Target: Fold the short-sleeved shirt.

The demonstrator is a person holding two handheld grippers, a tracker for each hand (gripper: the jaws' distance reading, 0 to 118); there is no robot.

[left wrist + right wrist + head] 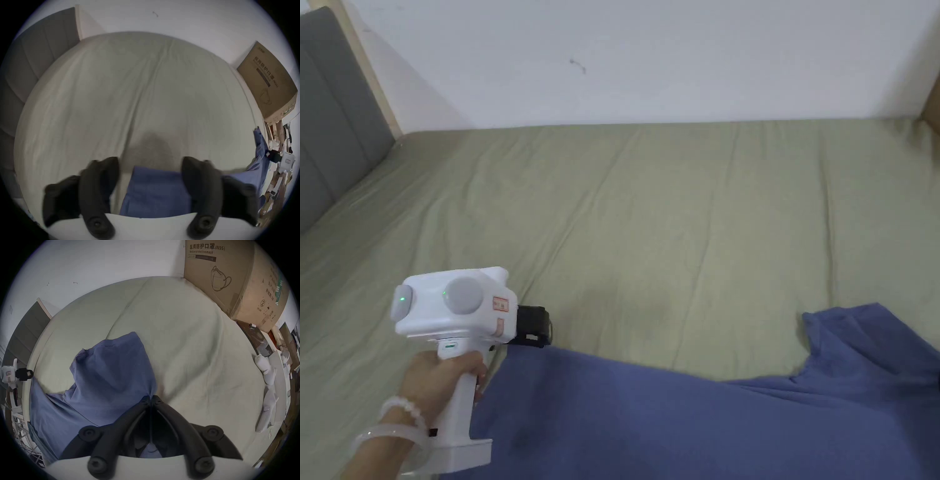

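Head view: the shirt (687, 425) was spread at the bed's (675, 206) near edge, no fold yet seen. The left gripper's (150, 164) jaws were held wide over its corner; the right gripper (150, 398) was clamped on cloth.

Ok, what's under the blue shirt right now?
The shirt lies on the green bedsheet, which shows all around it. Whatever sits beneath the cloth itself is covered, so nothing more can be told.
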